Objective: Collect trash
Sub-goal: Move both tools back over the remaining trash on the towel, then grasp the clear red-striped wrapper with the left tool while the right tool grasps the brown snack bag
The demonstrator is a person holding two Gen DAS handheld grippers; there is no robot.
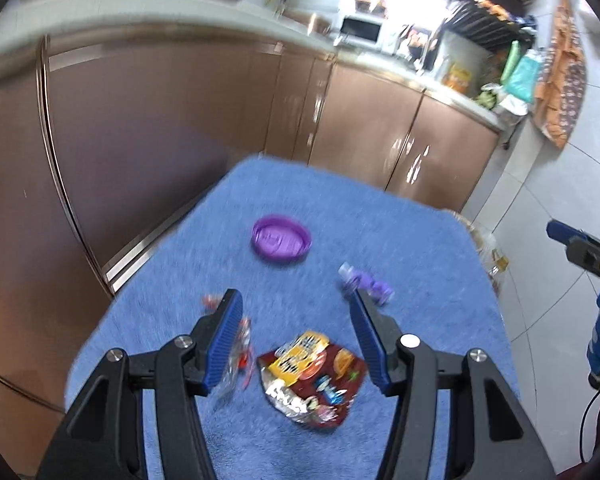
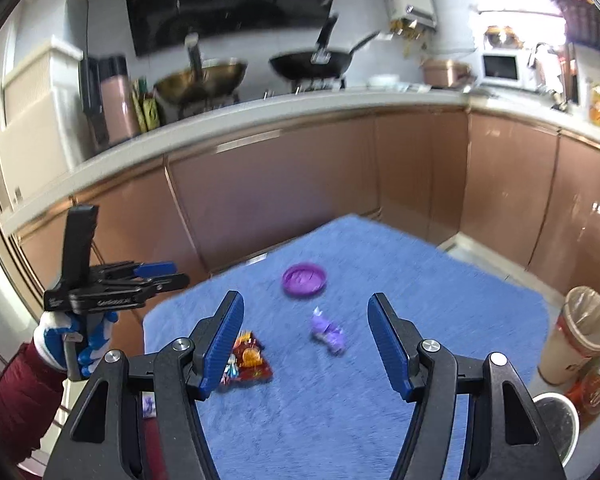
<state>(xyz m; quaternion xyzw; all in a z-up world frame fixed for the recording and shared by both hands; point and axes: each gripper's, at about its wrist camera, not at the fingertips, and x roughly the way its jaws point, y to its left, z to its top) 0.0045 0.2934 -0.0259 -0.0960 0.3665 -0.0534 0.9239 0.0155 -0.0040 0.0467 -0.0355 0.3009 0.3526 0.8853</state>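
A kitchen: a blue mat (image 1: 420, 240) carries trash. The left hand-held gripper (image 1: 296, 316) hangs wide above the snack wrapper (image 1: 312, 380), the right hand-held gripper (image 2: 306, 320) wide near the purple wrapper (image 2: 329, 332). Nothing is picked yet; next, I'd judge, lower and pinch.

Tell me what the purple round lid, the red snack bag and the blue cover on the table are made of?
The purple round lid looks like smooth molded plastic, with a raised rim. The red snack bag seems to be crinkly foil-lined plastic: its torn edge shines silver. The blue cover looks like soft, fuzzy fabric, perhaps a towel or fleece; the blur makes it hard to say which.
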